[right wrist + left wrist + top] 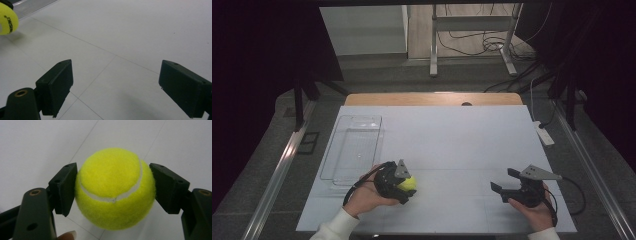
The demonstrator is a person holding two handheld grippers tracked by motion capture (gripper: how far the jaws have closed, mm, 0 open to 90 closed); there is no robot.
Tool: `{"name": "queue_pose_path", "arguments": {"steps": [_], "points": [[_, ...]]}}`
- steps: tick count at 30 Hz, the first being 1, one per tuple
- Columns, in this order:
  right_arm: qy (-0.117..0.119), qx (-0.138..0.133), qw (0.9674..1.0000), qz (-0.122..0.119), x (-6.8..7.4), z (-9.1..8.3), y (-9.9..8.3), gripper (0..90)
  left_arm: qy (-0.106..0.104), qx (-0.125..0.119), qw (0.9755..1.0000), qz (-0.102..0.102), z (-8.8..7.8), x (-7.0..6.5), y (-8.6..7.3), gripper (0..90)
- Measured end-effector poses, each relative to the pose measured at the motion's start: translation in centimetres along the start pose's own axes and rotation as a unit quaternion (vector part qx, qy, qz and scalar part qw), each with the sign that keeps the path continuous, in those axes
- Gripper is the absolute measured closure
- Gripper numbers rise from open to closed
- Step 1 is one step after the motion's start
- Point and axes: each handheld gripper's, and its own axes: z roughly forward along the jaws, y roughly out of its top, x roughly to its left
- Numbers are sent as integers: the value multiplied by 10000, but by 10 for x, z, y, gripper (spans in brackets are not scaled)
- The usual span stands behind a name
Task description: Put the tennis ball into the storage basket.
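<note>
Yellow-green felt ball (113, 188) sits clamped between the two black pads (63, 187) of the left tool (404, 184), at the near-left of the white worktop (452, 145). In the left gripper view both pads press the ball's sides near its widest part, seam facing the camera; whether it rests on the surface or has just cleared it I cannot tell. Clear plastic tray (353, 147) lies just beyond the left hand (364, 197), empty as far as can be seen.

Right tool (507, 181) is at the near-right, well apart from the ball, jaws wide with nothing between them, pads over bare surface.

Judged step: the grasp looks made, and lifting comes next, likely toward the tray. To do it well: keep the squeeze steady, since felt gives and a round thing rolls out if the pads drift off its equator. Lift straight up first, then carry over the tray's near wall with room to spare. Lower inside before easing the jaws, or the ball will bounce or roll out. Right tool best held clear.
</note>
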Motion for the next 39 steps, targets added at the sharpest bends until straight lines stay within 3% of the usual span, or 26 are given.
{"name": "queue_pose_path", "arguments": {"steps": [19,39], "points": [[-12,13,10000,0,0,0,0,128,-36,-379,9989,-280,-12,7,-1,268],[-23,18,10000,-5,0,1,-1,132,255,-865,9943,-566,-34,18,-3,267]]}}
